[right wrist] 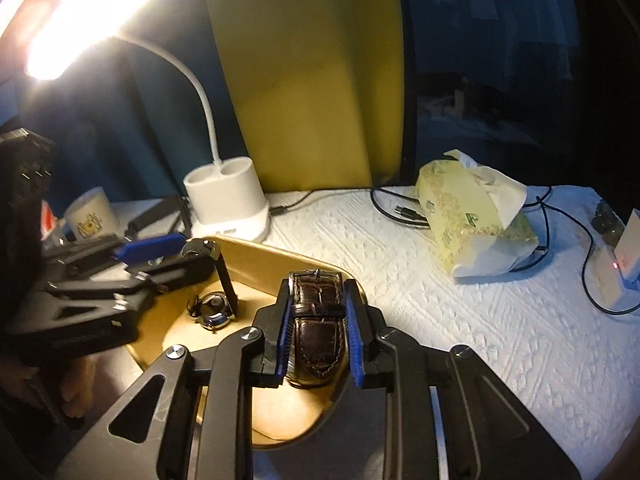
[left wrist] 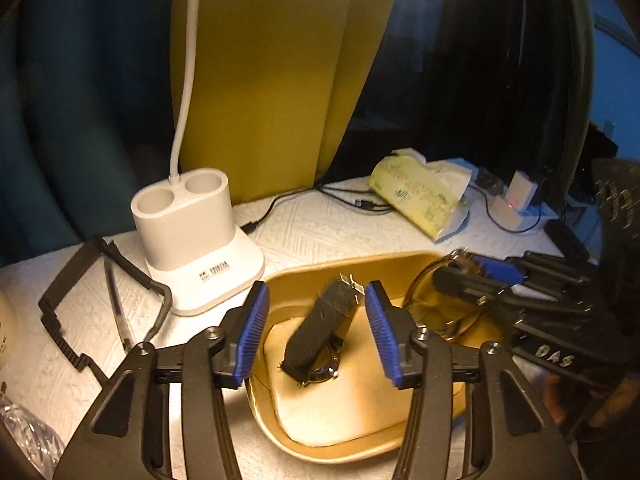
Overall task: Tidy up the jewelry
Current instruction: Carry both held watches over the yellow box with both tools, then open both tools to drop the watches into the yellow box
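Observation:
A gold tray (left wrist: 304, 276) with a cream cushion sits on the white cloth. A black-strap watch (left wrist: 320, 328) lies on the cushion, strap raised. My left gripper (left wrist: 316, 286) is open around it, and its blue pads (left wrist: 252, 332) stand well clear on both sides. In the right wrist view that watch (right wrist: 214, 312) lies at the tray's (right wrist: 280, 252) left, with the left gripper (right wrist: 160, 268) beside it. My right gripper (right wrist: 318, 284) is shut on a brown leather-strap watch (right wrist: 318, 320) over the tray's right part. In the left wrist view the right gripper (left wrist: 460, 268) reaches in from the right.
A white lamp base (left wrist: 196, 240) stands just behind the tray on the left. A black frame (left wrist: 100, 308) and a pen (left wrist: 116, 304) lie beside it. A tissue pack (left wrist: 420, 200), cables (left wrist: 352, 200) and a white charger (left wrist: 516, 204) sit at the back right. A mug (right wrist: 92, 216) stands far left.

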A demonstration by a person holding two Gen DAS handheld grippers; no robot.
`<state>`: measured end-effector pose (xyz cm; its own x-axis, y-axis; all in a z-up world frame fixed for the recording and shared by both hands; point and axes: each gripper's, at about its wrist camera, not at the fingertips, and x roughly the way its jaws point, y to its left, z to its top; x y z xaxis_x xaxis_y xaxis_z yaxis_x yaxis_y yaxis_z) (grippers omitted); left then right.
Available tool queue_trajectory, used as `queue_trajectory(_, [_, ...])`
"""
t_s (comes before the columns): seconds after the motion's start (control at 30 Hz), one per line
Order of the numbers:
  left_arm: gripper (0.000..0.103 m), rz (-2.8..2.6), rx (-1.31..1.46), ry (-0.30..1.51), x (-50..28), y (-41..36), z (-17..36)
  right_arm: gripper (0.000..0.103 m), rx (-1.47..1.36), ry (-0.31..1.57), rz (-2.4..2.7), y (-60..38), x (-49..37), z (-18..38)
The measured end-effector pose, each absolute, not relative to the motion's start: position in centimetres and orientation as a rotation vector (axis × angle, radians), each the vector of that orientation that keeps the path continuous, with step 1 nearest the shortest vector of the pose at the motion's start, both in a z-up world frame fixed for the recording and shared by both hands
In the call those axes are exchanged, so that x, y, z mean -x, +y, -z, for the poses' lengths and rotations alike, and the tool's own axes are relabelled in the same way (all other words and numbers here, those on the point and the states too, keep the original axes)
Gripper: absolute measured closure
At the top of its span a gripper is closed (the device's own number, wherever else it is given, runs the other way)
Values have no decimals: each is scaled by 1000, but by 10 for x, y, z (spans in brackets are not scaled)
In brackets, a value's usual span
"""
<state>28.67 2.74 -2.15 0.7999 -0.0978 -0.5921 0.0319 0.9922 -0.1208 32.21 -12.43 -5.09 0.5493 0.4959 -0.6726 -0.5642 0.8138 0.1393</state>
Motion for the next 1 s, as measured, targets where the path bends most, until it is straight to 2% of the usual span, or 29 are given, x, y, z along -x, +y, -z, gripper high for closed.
queue_trajectory(0.23, [42,49,109,617,-272,30,8,54,100,775,-650,-124,-312,45])
queue_trajectory(0.3, [42,43,103,613,-266,32,6,43,126,778,-636,-122,-307,44])
queue_trajectory(0.4, [41,30,99,602,-256,34,1,33,143,811,-624,-123,-303,46])
queue_trajectory(0.77, [41,17,110,574,-223,40,-12,25,154,861,-619,-126,-280,46])
queue_trajectory(1.0, [41,12,121,565,-206,43,-14,24,146,844,-618,-128,-268,35])
